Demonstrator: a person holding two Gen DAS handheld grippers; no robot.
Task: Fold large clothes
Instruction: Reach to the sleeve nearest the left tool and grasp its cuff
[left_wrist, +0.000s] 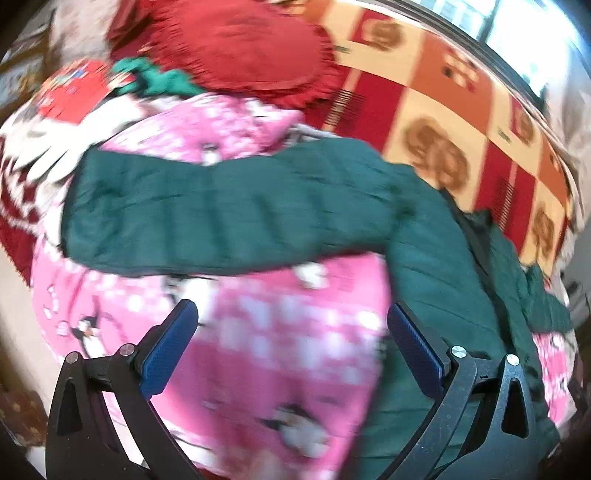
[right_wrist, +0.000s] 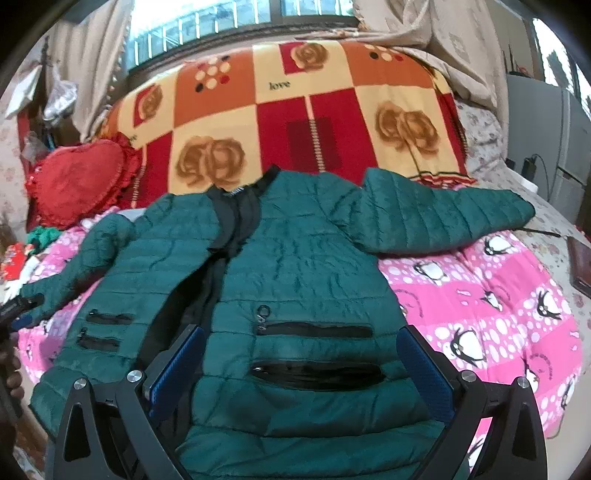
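Jacket (right_wrist: 295, 266), a dark green quilted one, lies front-up and unzipped across the pink penguin blanket (right_wrist: 498, 295), collar at 12 o'clock toward the checked rose blanket (right_wrist: 295, 110), hem at 6 o'clock under the right gripper (right_wrist: 301, 369). Its body runs 12 to 6; both sleeves are spread sideways. The right-side sleeve (right_wrist: 443, 218) reaches out to 2 o'clock, well apart from either claw. The left-side sleeve (left_wrist: 221, 218) crosses the left wrist view from 9 to 3 o'clock, just ahead of the left gripper (left_wrist: 291, 339), so that arm looks nearer for folding it inward. Both claws stand wide and hold nothing. Bare blanket lies at 3 o'clock; a red heart cushion (right_wrist: 81, 184) crowds the 10 o'clock corner.
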